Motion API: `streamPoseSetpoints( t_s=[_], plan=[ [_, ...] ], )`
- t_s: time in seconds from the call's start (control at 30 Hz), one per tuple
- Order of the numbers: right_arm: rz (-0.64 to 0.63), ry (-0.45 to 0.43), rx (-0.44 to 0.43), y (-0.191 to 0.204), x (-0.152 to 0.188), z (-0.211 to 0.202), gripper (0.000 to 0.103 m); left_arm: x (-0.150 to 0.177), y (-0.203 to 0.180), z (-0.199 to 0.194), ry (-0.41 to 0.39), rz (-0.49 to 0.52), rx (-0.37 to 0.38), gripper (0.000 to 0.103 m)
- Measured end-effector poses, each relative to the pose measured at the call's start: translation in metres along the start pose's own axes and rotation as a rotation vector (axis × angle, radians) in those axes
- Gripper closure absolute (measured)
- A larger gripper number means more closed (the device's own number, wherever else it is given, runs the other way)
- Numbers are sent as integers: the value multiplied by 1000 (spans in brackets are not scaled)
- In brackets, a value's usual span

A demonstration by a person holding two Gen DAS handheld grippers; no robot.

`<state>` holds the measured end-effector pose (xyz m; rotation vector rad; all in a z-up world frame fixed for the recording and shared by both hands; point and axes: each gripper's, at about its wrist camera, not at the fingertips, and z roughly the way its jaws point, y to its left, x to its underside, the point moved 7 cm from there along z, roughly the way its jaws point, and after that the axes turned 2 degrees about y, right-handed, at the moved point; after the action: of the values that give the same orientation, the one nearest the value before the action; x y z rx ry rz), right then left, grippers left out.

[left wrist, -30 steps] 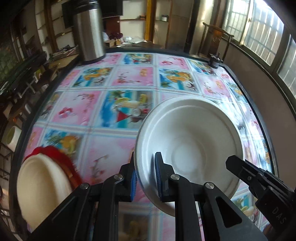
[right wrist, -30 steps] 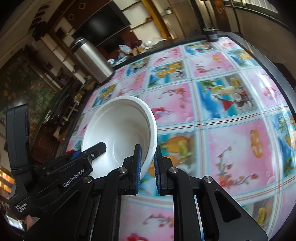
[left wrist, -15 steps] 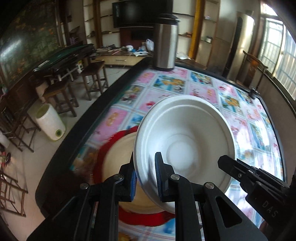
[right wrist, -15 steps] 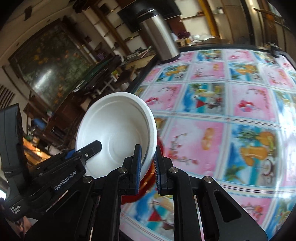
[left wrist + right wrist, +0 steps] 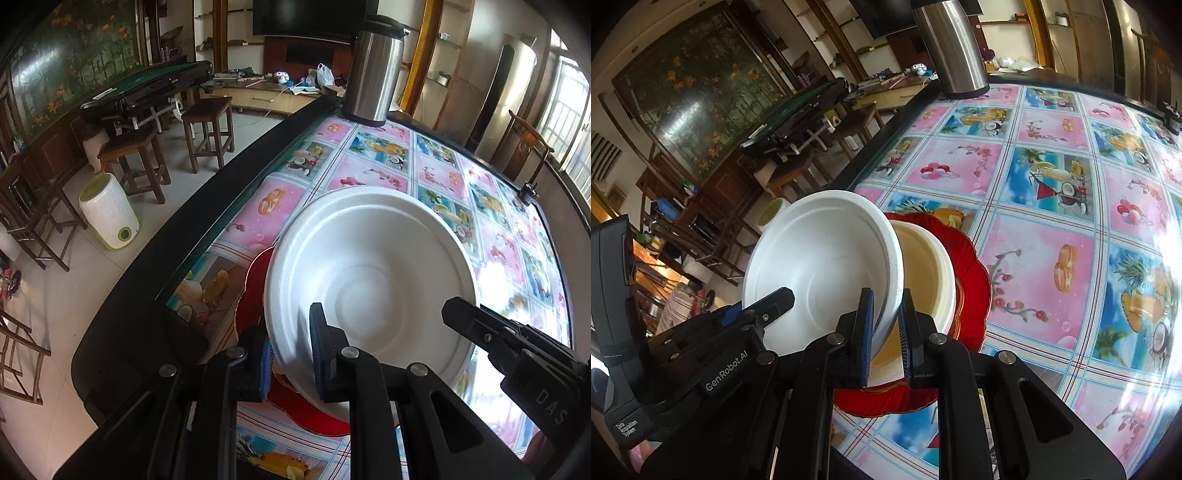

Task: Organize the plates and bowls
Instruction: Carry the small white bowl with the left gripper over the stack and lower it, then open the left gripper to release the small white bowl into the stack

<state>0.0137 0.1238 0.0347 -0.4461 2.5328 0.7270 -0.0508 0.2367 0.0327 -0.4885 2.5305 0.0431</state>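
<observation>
Both tongs grip one white bowl point(image 5: 369, 280) by its rim: the left tongs point(image 5: 291, 350) are clamped on the near left edge, the right tongs point(image 5: 886, 325) on the opposite edge, one finger inside the wall and one outside in each case. The bowl hangs tilted just above a cream bowl point(image 5: 923, 273), which sits on a red plate point(image 5: 971, 280) near the table point(image 5: 1052, 206) corner.

It looks like foam or pulp ware, so probably very light, a bit flexible and easy to dent; a gentle pinch at the stiffer rolled rim seems the right hold, and too hard a squeeze could crease it.

Only the right view shows the cream bowl beneath; from the left, the white bowl hides it and just a red sliver of plate shows.
</observation>
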Motion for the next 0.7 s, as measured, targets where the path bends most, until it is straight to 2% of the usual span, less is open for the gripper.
streamPoseSetpoints(
  t_s=[0.13, 0.4, 0.57, 0.7],
  plan=[
    [-10, 10, 31, -2, 2, 5, 90, 5, 0, 4, 23, 5, 8, 86],
    [-20, 32, 72, -5, 6, 8, 90, 10, -3, 11, 11, 52, -59, 83],
    [-17, 21, 92, -7, 8, 11, 90, 9, -6, 10, -23, 80, -113, 82],
    [-27, 25, 103, -5, 8, 12, 89, 10, -5, 14, -33, 90, -142, 77]
  ],
)
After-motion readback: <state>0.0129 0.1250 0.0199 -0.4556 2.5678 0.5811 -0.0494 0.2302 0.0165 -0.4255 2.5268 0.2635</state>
